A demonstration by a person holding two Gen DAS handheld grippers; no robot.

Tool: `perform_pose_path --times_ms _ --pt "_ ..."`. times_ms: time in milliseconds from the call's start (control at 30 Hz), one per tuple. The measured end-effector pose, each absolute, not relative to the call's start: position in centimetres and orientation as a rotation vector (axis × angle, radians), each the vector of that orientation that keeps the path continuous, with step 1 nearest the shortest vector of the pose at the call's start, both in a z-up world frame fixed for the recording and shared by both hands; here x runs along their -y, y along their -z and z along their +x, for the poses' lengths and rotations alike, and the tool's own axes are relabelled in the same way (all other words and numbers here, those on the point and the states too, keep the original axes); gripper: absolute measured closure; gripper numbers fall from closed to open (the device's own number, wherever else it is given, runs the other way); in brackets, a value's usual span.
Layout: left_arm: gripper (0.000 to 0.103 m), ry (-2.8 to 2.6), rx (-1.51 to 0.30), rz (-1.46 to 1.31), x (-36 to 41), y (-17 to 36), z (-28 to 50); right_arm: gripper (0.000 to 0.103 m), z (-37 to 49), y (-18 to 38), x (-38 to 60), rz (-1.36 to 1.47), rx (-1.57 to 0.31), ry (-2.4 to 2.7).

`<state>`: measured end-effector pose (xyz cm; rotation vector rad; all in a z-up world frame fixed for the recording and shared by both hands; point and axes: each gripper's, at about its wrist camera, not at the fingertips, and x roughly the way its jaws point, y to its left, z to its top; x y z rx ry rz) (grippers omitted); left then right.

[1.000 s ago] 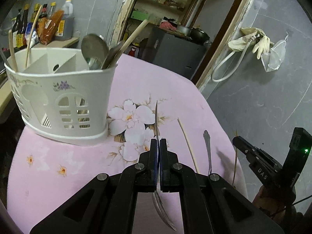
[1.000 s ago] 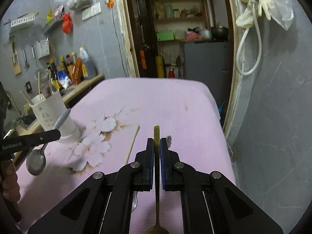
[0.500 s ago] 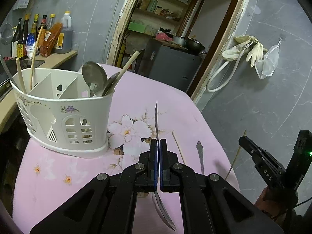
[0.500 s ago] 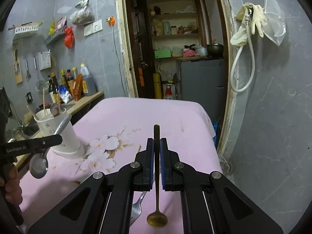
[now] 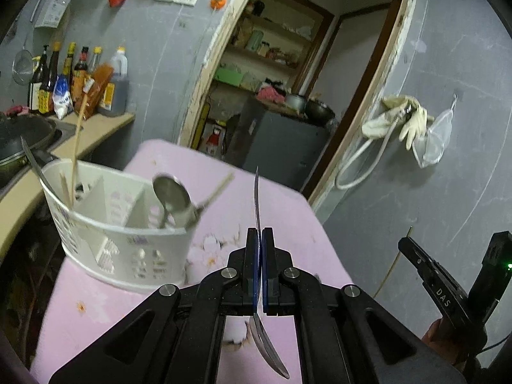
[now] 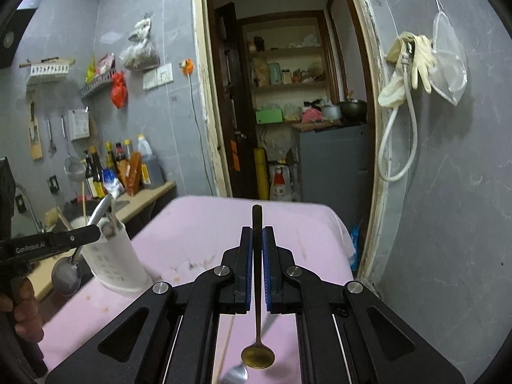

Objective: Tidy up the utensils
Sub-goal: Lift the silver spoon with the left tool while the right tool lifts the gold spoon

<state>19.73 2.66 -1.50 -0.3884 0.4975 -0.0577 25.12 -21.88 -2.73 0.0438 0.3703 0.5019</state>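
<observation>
My left gripper (image 5: 259, 233) is shut on a silver spoon (image 5: 257, 198), held edge-on above the pink table (image 5: 281, 211); its handle points up and forward and its bowl hangs below the fingers. A white compartment caddy (image 5: 121, 240) stands to the left, holding a large spoon (image 5: 171, 193) and chopsticks. My right gripper (image 6: 257, 230) is shut on a thin brass spoon (image 6: 257, 356), handle forward and bowl hanging toward the camera. In the right wrist view the left gripper (image 6: 64, 240) holds its silver spoon (image 6: 65, 276) beside the caddy (image 6: 112, 262). The right gripper (image 5: 428, 275) shows at the lower right of the left wrist view.
A fork (image 6: 235, 376) lies on the table under the right gripper. A counter with sauce bottles (image 5: 80, 80) and a dark pan runs along the left. Beyond the table's far edge are a doorway and a grey cabinet (image 6: 332, 160). Gloves and a hose (image 6: 406, 64) hang on the right wall.
Both grippers have risen with their spoons and tilted upward. The caddy sits lower in both views, and the chopstick and fork on the table have dropped out of the left wrist view.
</observation>
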Motion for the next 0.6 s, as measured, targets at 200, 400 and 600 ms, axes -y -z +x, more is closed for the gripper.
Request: perform_pose_path --times_ms 200,400,600 --pt "0.103 0.019 -0.403 -0.412 -6.0 -1.7 19.4 0.099 25.3 -0.4 19.9 0.066 -0.296 -0.571" --pt "0.103 -0.030 -0.305 -0.457 -11.4 -4.7 19.4 0.099 25.7 -3.8 16.3 0.101 -0.217 -0.666" --pt "0.103 -0.069 -0.223 -0.505 -17.4 -6.4 19.4 0.099 25.9 -6.7 11.6 0.131 -0.151 -0.761"
